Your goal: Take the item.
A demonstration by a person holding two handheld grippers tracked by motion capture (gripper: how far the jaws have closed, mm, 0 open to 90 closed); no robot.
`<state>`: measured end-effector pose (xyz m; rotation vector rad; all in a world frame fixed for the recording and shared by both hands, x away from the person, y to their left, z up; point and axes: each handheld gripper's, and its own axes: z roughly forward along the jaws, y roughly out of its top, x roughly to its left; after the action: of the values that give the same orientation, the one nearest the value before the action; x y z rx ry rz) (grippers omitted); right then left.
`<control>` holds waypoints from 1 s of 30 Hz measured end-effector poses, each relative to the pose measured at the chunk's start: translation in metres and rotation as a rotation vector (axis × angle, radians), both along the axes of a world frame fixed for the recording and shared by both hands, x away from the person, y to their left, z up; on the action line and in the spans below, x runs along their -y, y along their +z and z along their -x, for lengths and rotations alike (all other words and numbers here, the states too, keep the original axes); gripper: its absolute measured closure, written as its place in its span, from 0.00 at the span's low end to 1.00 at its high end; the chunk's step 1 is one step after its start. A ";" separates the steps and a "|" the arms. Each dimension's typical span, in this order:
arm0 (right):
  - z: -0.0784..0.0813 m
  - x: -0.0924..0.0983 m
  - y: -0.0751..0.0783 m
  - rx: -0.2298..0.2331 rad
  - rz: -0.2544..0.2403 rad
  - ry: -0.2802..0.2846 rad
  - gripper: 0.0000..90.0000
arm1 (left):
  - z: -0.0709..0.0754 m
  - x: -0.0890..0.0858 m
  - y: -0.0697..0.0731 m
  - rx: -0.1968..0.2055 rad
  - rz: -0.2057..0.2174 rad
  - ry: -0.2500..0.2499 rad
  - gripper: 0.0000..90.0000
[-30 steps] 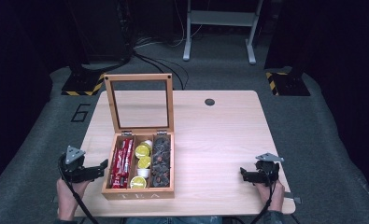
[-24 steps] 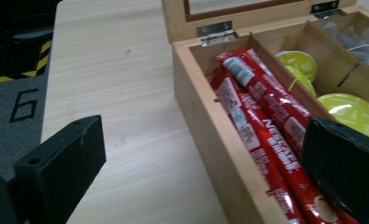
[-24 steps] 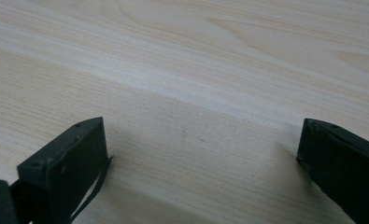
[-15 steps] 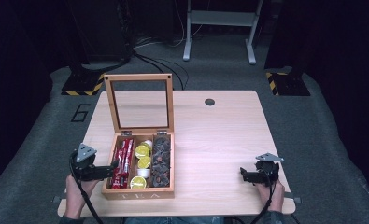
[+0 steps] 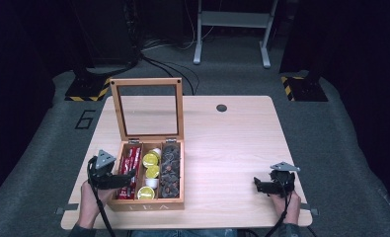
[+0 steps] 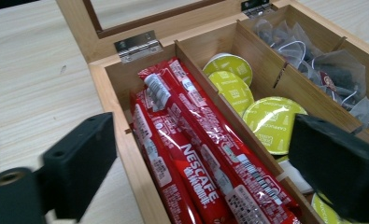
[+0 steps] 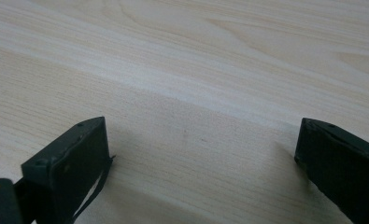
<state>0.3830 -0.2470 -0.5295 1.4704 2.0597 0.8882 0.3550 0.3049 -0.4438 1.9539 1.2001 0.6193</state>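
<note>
Two black handheld grippers, left gripper (image 5: 117,178) and right gripper (image 5: 261,184), each topped by a grey triangular plate and trailing a black cable.

Showing one wooden tea box (image 5: 148,203), three compartments — red Nescafe sticks (image 6: 196,158) at 9 o'clock, roughly four; four yellow-green capsules (image 6: 271,122); tea bags (image 6: 313,56) uncountable.

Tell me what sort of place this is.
Probably a recording studio or lab set up for handling trials, not a home. A lone wooden table stands on grey carpet against dark surroundings, with yellow-and-black hazard-striped bases and a metal stand behind it.
</note>
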 end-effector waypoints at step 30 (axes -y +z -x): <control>0.001 0.000 0.000 -0.003 0.005 0.008 0.03 | -0.011 0.013 -0.009 -0.083 -0.042 0.050 0.75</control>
<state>0.3824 -0.2473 -0.5294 1.4629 2.0693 0.8841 0.3659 0.2914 -0.4531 2.0075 1.2998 0.5980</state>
